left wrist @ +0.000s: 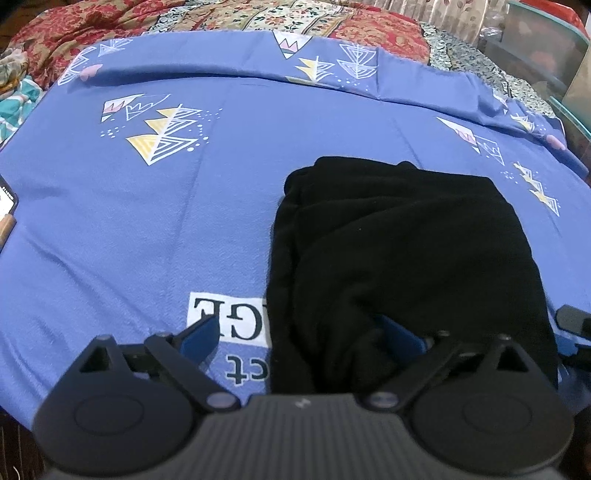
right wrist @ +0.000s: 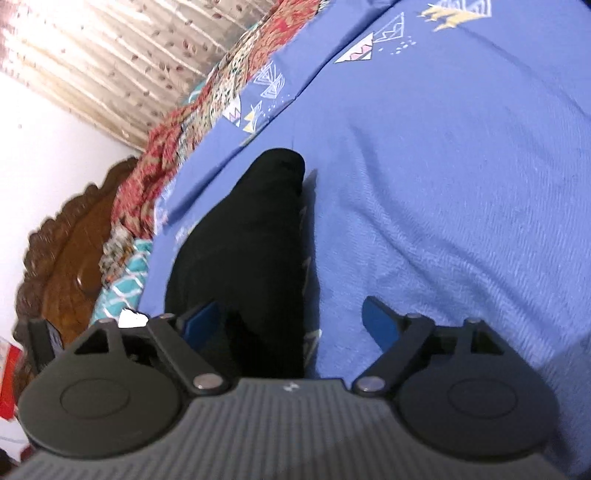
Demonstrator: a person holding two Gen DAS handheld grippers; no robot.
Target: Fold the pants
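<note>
Black pants lie folded in a compact bundle on the blue patterned sheet, right of centre in the left wrist view. My left gripper stands open at the bundle's near edge. Its right finger is sunk into the black cloth and its left finger is over a printed label on the sheet. In the right wrist view the pants run away from the camera as a long dark strip. My right gripper is open astride their near end, its right finger over bare sheet.
A red floral quilt is bunched along the far side of the bed. A phone lies at the sheet's left edge. A teal-rimmed plastic box stands at the far right. A carved wooden headboard and a curtain lie beyond.
</note>
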